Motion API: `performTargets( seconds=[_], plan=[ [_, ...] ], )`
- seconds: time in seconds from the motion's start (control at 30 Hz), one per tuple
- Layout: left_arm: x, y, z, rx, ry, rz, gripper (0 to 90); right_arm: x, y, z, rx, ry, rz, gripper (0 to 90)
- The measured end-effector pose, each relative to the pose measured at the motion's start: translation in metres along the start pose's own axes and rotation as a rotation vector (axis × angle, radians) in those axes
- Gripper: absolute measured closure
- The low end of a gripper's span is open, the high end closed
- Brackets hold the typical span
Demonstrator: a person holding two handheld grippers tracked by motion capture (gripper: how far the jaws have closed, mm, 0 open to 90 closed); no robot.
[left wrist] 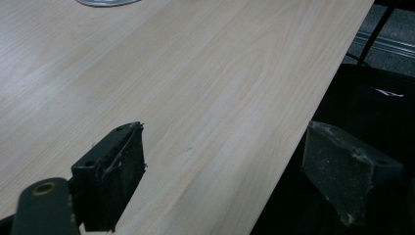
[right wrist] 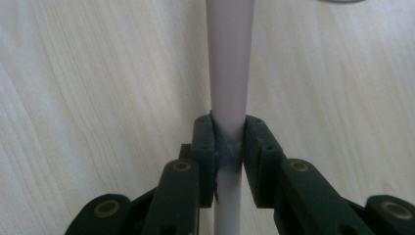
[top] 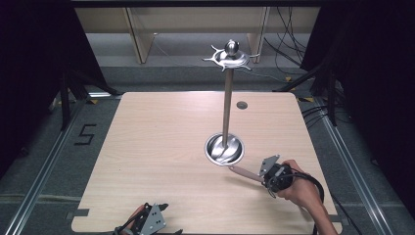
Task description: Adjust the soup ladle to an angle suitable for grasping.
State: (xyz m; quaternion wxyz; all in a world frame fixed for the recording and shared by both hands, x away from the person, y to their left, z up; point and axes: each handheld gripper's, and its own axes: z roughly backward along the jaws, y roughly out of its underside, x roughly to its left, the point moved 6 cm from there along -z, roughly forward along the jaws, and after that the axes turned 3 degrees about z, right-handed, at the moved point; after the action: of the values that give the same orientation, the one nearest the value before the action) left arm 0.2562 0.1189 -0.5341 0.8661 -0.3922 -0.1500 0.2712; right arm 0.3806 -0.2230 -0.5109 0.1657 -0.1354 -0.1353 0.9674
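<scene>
Nearest me, my left gripper point(top: 149, 221) idles at the table's point(top: 161, 147) front edge, jaws wide apart, holding nothing. My right gripper point(right wrist: 229, 139) is clamped on a pale handle point(right wrist: 229, 58) pointing at the steel stand point(top: 226, 98), beside its dish base. I'd guess I'm hanging a utensil: next, lift toward the top hooks point(top: 230, 58).

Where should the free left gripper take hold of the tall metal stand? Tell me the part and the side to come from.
Grip the bare vertical pole at mid-height, coming in level from the left. The pole is slim, straight and upright, so open jaws can close around it. The hooked crown is spiky and the dished base too wide. The right gripper holds a pale handle by the base's right.
</scene>
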Motion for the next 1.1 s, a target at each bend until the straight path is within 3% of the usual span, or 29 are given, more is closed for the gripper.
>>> performTargets(
  seconds=[0.03,0.17,0.23,0.27,0.33,0.37,0.43,0.5,0.53,0.6,0.7,0.9,0.93,0.97,1.1],
  plan=[
    [0.001,0.0,0.0,0.005,-0.005,-0.008,15.1,-0.001,0.0,0.002,-0.014,0.0,0.012,77.1],
    [0.0,0.0,0.0,0.003,0.002,0.004,15.1,-0.002,-0.001,0.014,-0.077,0.018,-0.02,77.1],
    [0.0,0.0,-0.002,-0.012,-0.015,0.003,15.1,-0.003,0.0,0.02,-0.101,0.021,-0.029,77.1],
    [0.0,0.0,-0.001,-0.012,-0.013,0.002,15.1,-0.002,0.001,0.024,-0.108,0.031,-0.06,77.1],
    [0.0,0.0,-0.001,-0.017,-0.011,0.007,15.1,-0.004,0.002,0.03,-0.137,0.032,-0.052,77.1],
    [-0.001,-0.001,-0.001,-0.017,-0.005,0.01,15.1,-0.004,0.002,0.033,-0.149,0.039,-0.082,77.1],
    [-0.001,-0.001,-0.001,-0.024,-0.005,0.009,15.1,-0.006,0.003,0.038,-0.18,0.036,-0.095,77.1],
    [-0.001,-0.001,-0.001,-0.024,-0.005,0.008,15.1,-0.009,0.003,0.04,-0.233,0.07,-0.106,77.1],
    [-0.002,-0.002,-0.002,-0.032,-0.002,0.026,15.1,-0.01,0.004,0.044,-0.233,0.07,-0.092,77.1],
    [-0.001,-0.001,-0.001,-0.023,-0.005,0.007,15.1,-0.011,0.003,0.051,-0.276,0.076,-0.12,77.1],
    [-0.001,-0.001,-0.001,-0.019,-0.006,0.01,15.1,-0.013,0.004,0.059,-0.316,0.083,-0.133,77.2],
    [-0.002,-0.002,-0.002,-0.032,-0.002,0.025,15.1,-0.018,0.009,0.069,-0.35,0.096,-0.144,77.2],
    [-0.002,-0.001,-0.002,-0.032,-0.003,0.026,15.1,-0.018,0.01,0.07,-0.355,0.095,-0.168,77.2],
    [-0.001,-0.001,-0.001,-0.017,-0.008,0.01,15.1,-0.019,0.01,0.072,-0.365,0.1,-0.16,77.2],
    [0.001,-0.001,0.0,-0.014,-0.017,0.012,15.1,-0.021,0.009,0.08,-0.409,0.108,-0.175,77.2]
  ],
)
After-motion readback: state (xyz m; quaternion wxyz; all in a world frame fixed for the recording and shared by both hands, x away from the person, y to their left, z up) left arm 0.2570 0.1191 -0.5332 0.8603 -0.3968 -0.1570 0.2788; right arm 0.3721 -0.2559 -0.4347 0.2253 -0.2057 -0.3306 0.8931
